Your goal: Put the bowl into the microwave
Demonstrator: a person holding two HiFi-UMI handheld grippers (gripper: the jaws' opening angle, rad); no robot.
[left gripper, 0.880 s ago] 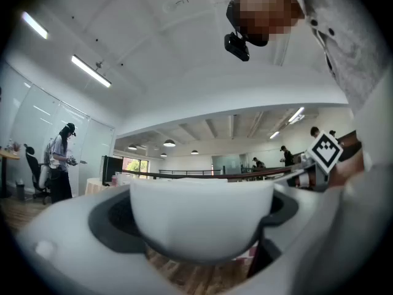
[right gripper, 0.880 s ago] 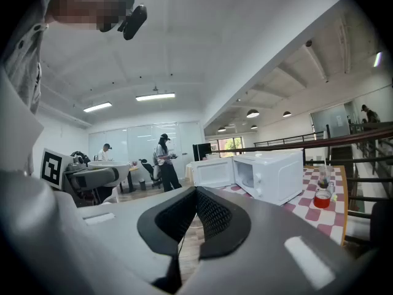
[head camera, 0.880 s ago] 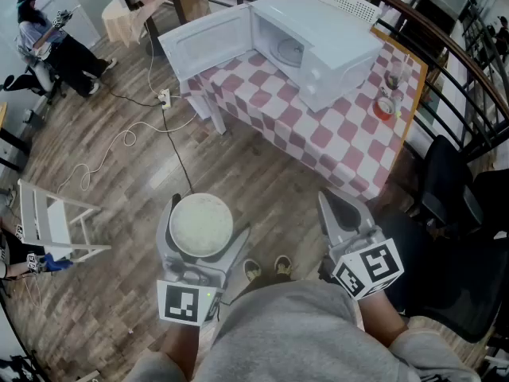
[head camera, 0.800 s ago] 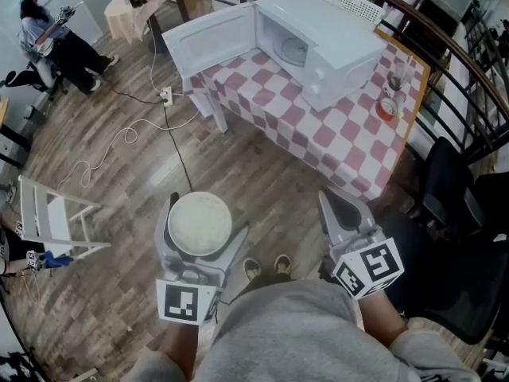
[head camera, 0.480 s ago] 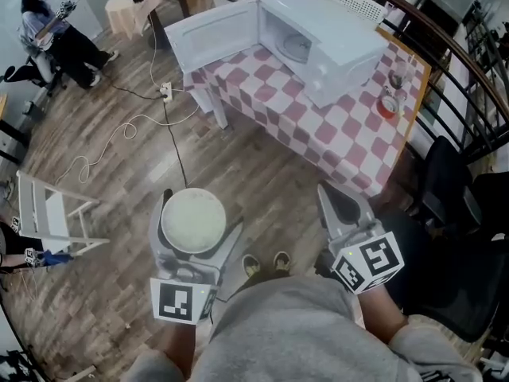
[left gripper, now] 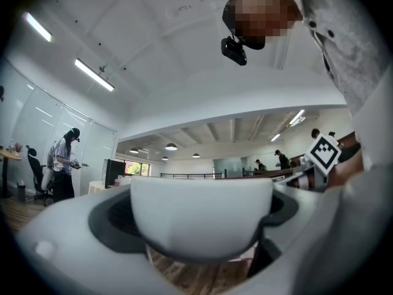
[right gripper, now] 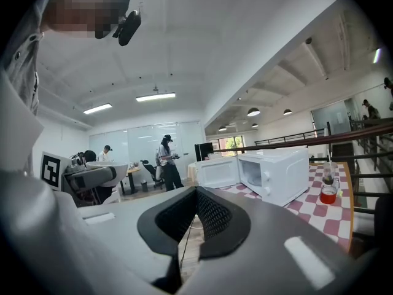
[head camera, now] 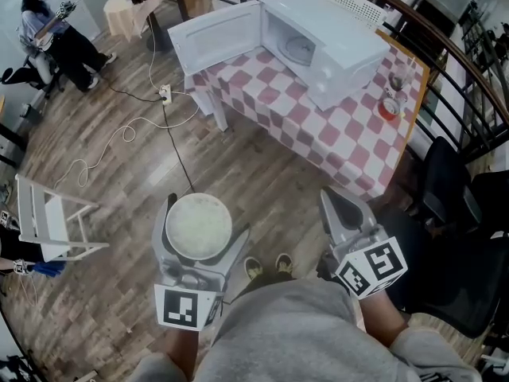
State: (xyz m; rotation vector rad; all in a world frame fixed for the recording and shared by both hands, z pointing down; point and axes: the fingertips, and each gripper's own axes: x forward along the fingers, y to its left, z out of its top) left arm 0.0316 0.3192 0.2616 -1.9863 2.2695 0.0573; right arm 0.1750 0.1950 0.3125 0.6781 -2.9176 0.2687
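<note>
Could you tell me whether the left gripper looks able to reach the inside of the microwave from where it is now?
Probably not yet: the left gripper, holding the bowl, is a stretch of floor short of the microwave. Its door stands open, so stepping closer should do.

Head view, steeply downward, and right gripper view, forward, share the microwave (head camera: 326, 34) (right gripper: 276, 174).

The bowl (head camera: 198, 226) is noted as smooth, white and faintly glossy. The microwave (head camera: 334, 38) casing is recorded as smooth white; its material cannot be determined. A matt checked cloth (head camera: 318, 130) and a low-sheen wood-plank floor (head camera: 103, 126) are observed. The right gripper (head camera: 336, 201) is finished in matt grey plastic, with ribbed black pads (right gripper: 213, 216).
</note>
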